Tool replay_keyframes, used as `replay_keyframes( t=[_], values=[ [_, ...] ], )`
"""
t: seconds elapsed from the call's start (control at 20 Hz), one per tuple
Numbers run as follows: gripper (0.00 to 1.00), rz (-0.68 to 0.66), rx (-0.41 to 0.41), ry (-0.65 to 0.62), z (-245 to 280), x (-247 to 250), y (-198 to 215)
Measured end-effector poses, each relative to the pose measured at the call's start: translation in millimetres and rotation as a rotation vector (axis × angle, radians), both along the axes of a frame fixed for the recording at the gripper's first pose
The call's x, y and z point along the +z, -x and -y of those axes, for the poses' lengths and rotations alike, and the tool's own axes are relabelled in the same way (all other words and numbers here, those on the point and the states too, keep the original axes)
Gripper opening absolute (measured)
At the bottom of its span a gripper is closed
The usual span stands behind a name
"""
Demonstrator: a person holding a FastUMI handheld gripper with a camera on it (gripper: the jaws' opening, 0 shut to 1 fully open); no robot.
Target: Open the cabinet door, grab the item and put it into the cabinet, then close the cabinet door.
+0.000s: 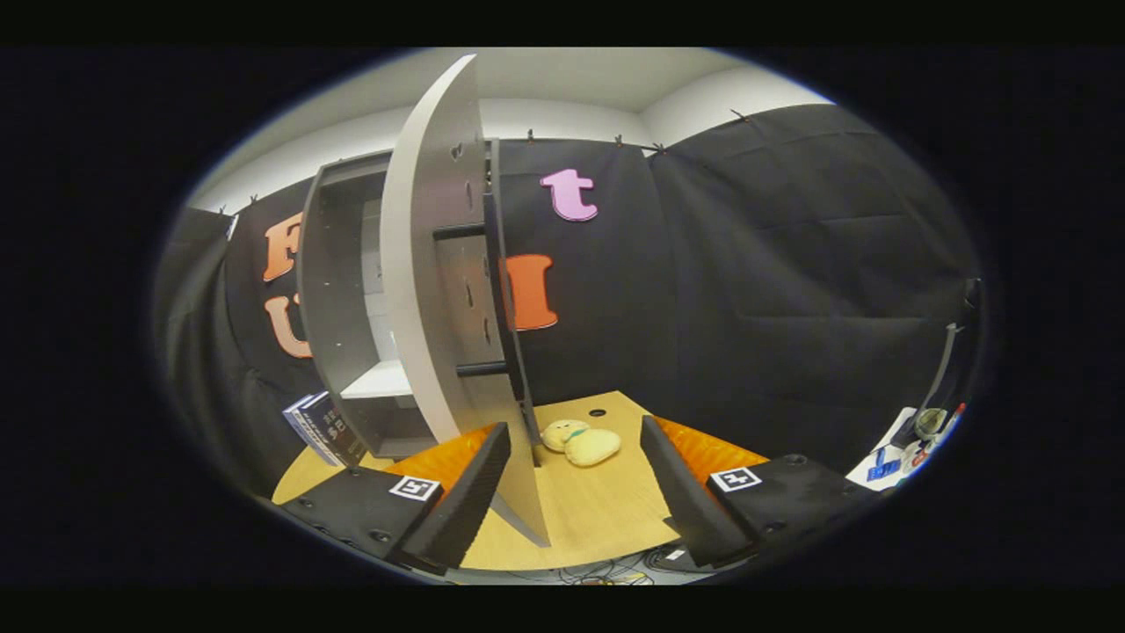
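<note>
I see the item, a pale yellow plush toy [582,442], lying on the wooden tabletop [598,519]. It sits just ahead of the gripper [576,479], roughly in line with the gap between the two fingers, and touches neither of them. The toy rests near the foot of the cabinet, just beside the lower end of the open door.

The gripper is released: its fingers stand well apart with nothing between them but bare tabletop and the bottom edge of the door. The left finger [470,492] lies close against the door's lower face; I cannot tell whether it touches.

The cabinet door [426,264] is grey and swung wide open, edge-on toward the camera. Behind it stands the grey cabinet [321,290], resting on the tabletop. Its interior shows a pale shelf [380,380] with nothing visible on it.

A stack of books [321,428] leans beside the cabinet's left lower corner. A small round hole [598,411] marks the tabletop beyond the toy. Black cloth [791,290] encloses the booth, with white wall above it. Loose cables [606,578] lie below the near table edge. Small cluttered objects [914,440] sit far to the right; I cannot identify them.
</note>
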State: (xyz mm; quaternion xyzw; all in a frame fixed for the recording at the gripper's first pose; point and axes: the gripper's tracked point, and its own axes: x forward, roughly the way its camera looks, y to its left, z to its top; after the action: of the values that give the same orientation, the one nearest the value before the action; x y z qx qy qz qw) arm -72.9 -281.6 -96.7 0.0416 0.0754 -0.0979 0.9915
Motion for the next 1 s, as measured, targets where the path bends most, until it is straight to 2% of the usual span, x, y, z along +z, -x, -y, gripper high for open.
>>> replay_keyframes(
  t=[0.35, 0.55, 0.65, 1.0],
  values=[
    [0.96, 0.022, -0.044, -0.011, -46, -3, -2],
    [0.96, 0.027, -0.038, -0.007, -79, -6, -10],
    [0.96, 0.024, -0.015, 0.001, -101, -7, -18],
    [0.97, -0.001, 0.148, -0.014, -204, -23, -70]
  ],
)
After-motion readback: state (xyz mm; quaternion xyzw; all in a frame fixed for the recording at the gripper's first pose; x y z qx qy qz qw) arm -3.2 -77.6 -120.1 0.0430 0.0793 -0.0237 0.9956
